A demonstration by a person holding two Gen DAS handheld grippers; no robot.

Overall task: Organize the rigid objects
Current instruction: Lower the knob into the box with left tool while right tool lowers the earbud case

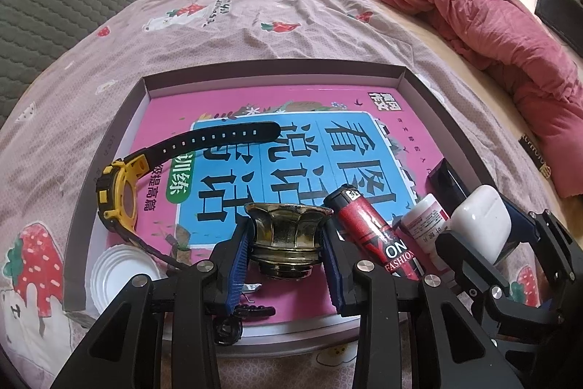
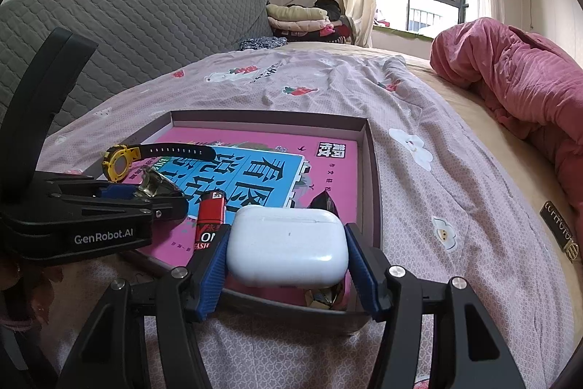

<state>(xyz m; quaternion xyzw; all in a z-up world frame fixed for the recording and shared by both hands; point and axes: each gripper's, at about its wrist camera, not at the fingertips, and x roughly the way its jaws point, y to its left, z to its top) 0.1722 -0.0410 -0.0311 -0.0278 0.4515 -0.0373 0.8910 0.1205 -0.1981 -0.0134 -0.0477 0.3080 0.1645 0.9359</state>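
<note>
Rigid objects sit gathered in a shallow cardboard tray (image 1: 419,79) on the bed (image 1: 255,24), over a glossy pink book (image 1: 291,141). Our left claw (image 1: 288,254) is clenched on a fluted brass cup (image 1: 288,228), its blue ribbed pads pressing both flanks near the tray's near edge. Our right claw (image 2: 288,261) brackets a smooth white earbud case (image 2: 288,246) at the tray's near right; the pads sit just beside its rounded ends, and we cannot tell whether they actually grip it.

To do this step well, we judge that each piece should be lowered level and let go only once it rests flat. The brass cup is hard and slick, so a tilted grip could let it roll. The earbud case is glossy and rounded, likely to slip.

Between them lie a red cylindrical lighter (image 1: 371,228) and a small white bottle (image 1: 426,221). A yellow-and-black watch (image 1: 120,195) with a rubbery perforated strap stands on the left, and a ridged white lid (image 1: 120,272) lies near it.
</note>
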